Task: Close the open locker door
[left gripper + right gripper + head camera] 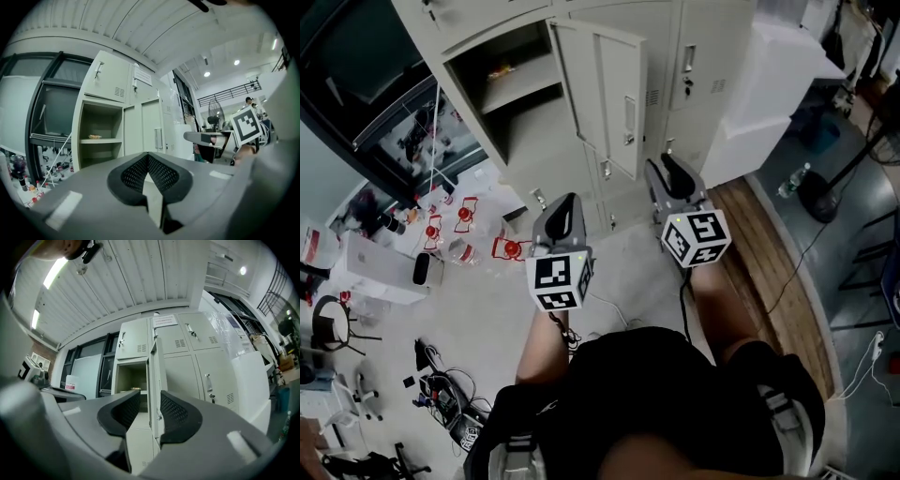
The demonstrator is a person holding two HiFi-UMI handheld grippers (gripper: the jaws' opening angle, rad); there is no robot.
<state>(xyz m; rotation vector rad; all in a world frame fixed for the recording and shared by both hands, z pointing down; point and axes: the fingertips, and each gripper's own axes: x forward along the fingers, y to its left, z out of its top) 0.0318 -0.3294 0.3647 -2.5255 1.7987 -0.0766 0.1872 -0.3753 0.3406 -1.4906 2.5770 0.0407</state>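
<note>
A beige locker bank stands ahead. One upper door [605, 94] swings out from its hinge on the right of an open compartment [511, 84] with a shelf and a small item on it. My left gripper [567, 201] is held low in front of the lockers, apart from the door, jaws shut and empty [148, 155]. My right gripper [666, 161] sits right of the door's lower edge, not touching it. In the right gripper view the door [153, 376] is edge-on beyond the open, empty jaws [150, 404]. The left gripper view has the compartment [98, 136] at left.
A white appliance [769, 84] stands right of the lockers. Bottles with red caps [464, 216] and clutter lie on the floor at left. A wooden strip [769, 272], a fan base [825, 192] and a cable are at right. The person's legs fill the bottom.
</note>
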